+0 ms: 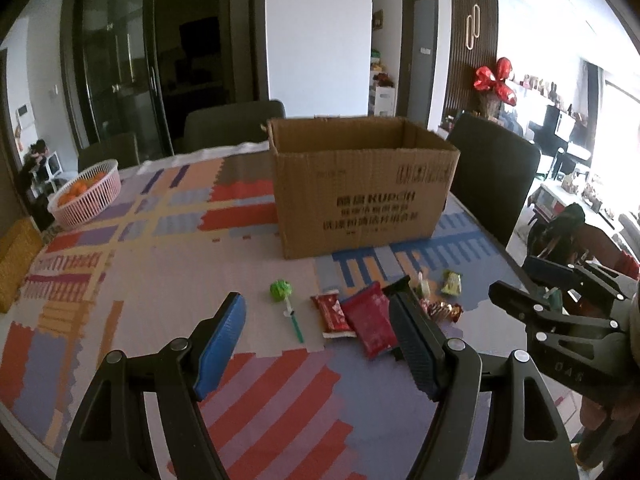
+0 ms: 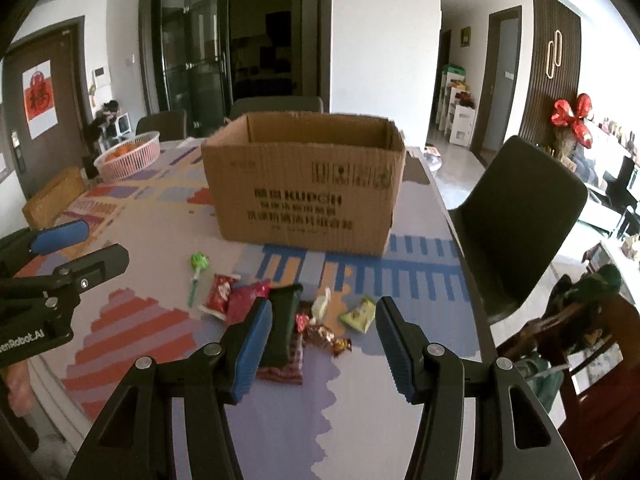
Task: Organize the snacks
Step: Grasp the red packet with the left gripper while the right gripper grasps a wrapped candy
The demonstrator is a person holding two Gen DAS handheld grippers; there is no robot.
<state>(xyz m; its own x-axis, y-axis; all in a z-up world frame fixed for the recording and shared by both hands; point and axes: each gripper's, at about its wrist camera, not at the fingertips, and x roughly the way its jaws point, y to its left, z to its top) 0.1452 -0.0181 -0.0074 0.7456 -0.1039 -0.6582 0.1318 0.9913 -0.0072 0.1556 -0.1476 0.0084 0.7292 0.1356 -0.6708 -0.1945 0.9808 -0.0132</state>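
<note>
An open cardboard box (image 1: 360,184) (image 2: 308,184) stands on the table with a patterned mat. In front of it lie snacks: a green lollipop (image 1: 282,292) (image 2: 199,264), two red packets (image 1: 332,314) (image 1: 370,318) (image 2: 219,292), a dark green packet (image 2: 282,324), wrapped candies (image 1: 442,310) (image 2: 324,336) and a light green packet (image 1: 452,282) (image 2: 358,314). My left gripper (image 1: 320,316) is open and empty above the lollipop and red packets. My right gripper (image 2: 324,320) is open and empty above the candies; it also shows at the right of the left wrist view (image 1: 536,284).
A pink basket of oranges (image 1: 86,196) (image 2: 130,156) sits at the far left of the table. A yellow woven box (image 1: 16,264) (image 2: 52,196) sits at the left edge. Dark chairs (image 1: 496,176) (image 2: 524,216) stand along the right and far sides.
</note>
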